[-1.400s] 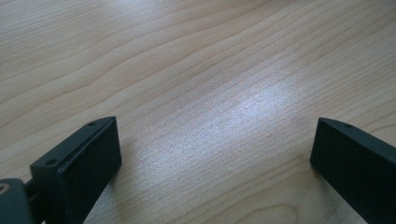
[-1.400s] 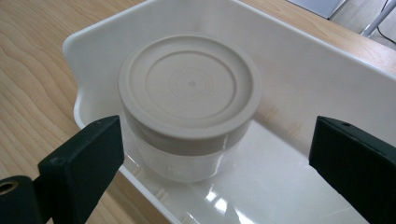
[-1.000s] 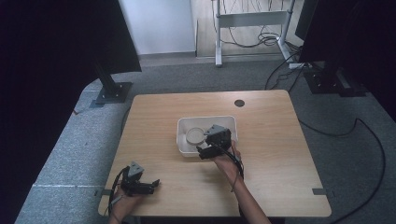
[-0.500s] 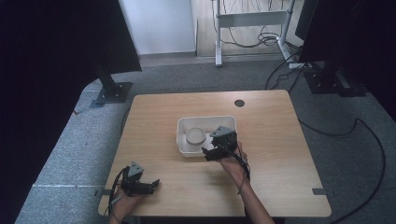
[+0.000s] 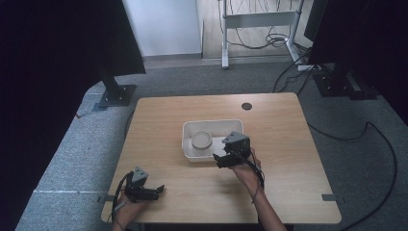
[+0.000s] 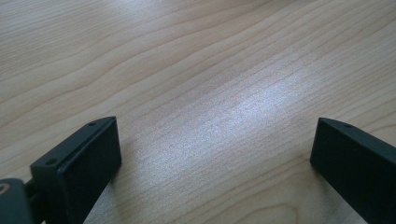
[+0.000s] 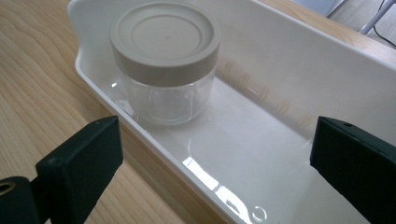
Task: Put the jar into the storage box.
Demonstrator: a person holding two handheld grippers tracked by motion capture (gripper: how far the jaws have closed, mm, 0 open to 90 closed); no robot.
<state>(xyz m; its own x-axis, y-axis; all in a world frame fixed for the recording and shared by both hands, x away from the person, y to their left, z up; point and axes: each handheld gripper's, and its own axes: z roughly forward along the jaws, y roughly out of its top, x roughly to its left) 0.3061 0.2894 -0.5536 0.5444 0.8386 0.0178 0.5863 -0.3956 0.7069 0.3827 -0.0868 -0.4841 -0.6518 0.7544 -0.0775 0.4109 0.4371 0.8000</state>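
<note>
Right tool (image 5: pixel 222 159) pulled back to tray (image 7: pixel 289 60) rim, open; jar (image 7: pixel 164 60) base half-hidden; left tool (image 6: pixel 212 154) open.

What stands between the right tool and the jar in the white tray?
The near wall of the white tray lies between the right tool and the jar, low in front of it. The tool's jaws are open and above the rim, so nothing else visible blocks the way to the jar's beige lid.

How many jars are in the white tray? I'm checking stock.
1: a clear jar with a beige lid stands upright at one end of the tray, apart from the open right gripper.
</note>
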